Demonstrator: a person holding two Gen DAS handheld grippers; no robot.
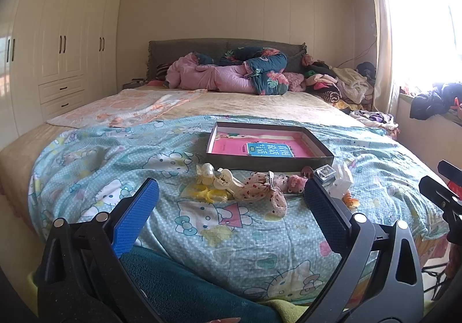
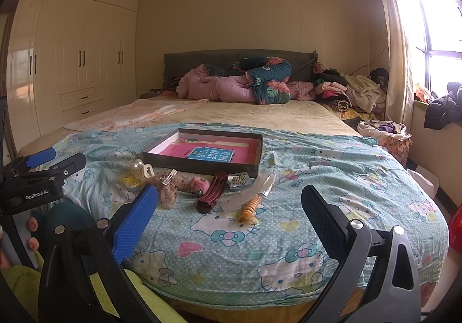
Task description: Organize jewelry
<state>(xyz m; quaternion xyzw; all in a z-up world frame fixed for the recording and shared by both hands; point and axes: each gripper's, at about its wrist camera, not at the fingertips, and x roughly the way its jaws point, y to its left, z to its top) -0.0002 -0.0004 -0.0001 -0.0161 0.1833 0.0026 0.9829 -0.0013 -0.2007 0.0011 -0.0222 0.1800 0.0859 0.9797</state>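
A shallow dark box (image 1: 268,162) (image 2: 202,162) with a pink and blue book inside lies on the Hello Kitty blanket. In front of it lie hair accessories: a white claw clip (image 1: 223,180), a yellow clip (image 1: 208,194), a dotted fabric scrunchie (image 1: 265,191) (image 2: 169,193), a pink fluffy piece (image 1: 297,183) (image 2: 199,184), a dark red clip (image 2: 212,191), an orange spiral tie (image 2: 249,209) (image 1: 350,201) and a small clear case (image 2: 238,180) (image 1: 324,172). My left gripper (image 1: 231,207) is open and empty, short of the pile. My right gripper (image 2: 229,211) is open and empty too.
The blanket (image 2: 317,178) covers the foot of a bed. Rolled quilts (image 1: 231,71) and a heap of clothes (image 1: 340,83) lie at the headboard. Wardrobes (image 1: 63,42) line the left wall. A window sill (image 2: 433,109) with clothes is at the right.
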